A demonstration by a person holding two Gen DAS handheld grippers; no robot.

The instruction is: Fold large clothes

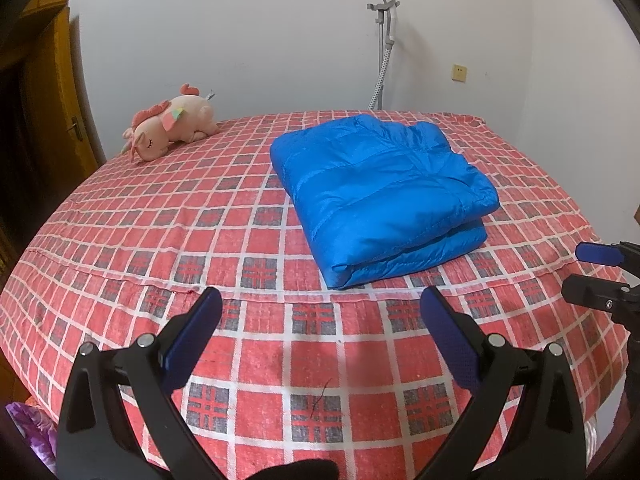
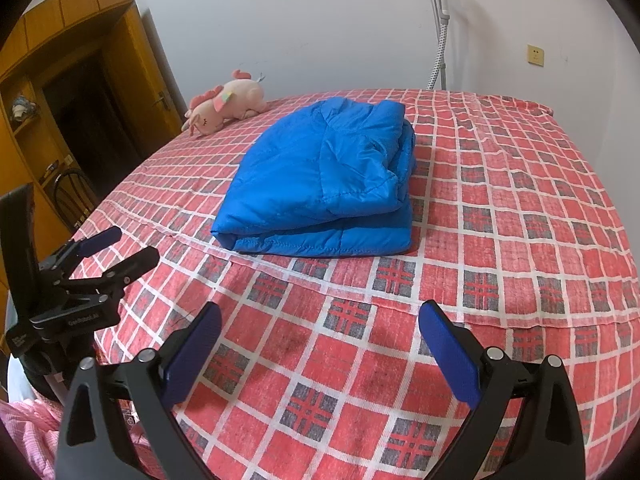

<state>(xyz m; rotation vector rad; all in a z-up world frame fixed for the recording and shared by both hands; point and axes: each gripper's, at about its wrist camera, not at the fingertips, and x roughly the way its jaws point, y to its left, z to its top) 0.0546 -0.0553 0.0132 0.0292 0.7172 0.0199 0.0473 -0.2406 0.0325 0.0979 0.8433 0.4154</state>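
Note:
A blue puffer jacket lies folded into a thick rectangle on the red checked bed cover; the right wrist view shows the jacket from its other side. My left gripper hovers open over the near part of the bed, well short of the jacket, holding nothing. My right gripper is open too, also back from the jacket and empty. Each gripper appears in the other's view: the right gripper at the far right edge, the left gripper at the left.
A pink plush unicorn lies at the far left corner of the bed. A grey garment steamer stands against the white wall behind. A wooden door and shelves are at the left. Pink fabric shows at the lower left.

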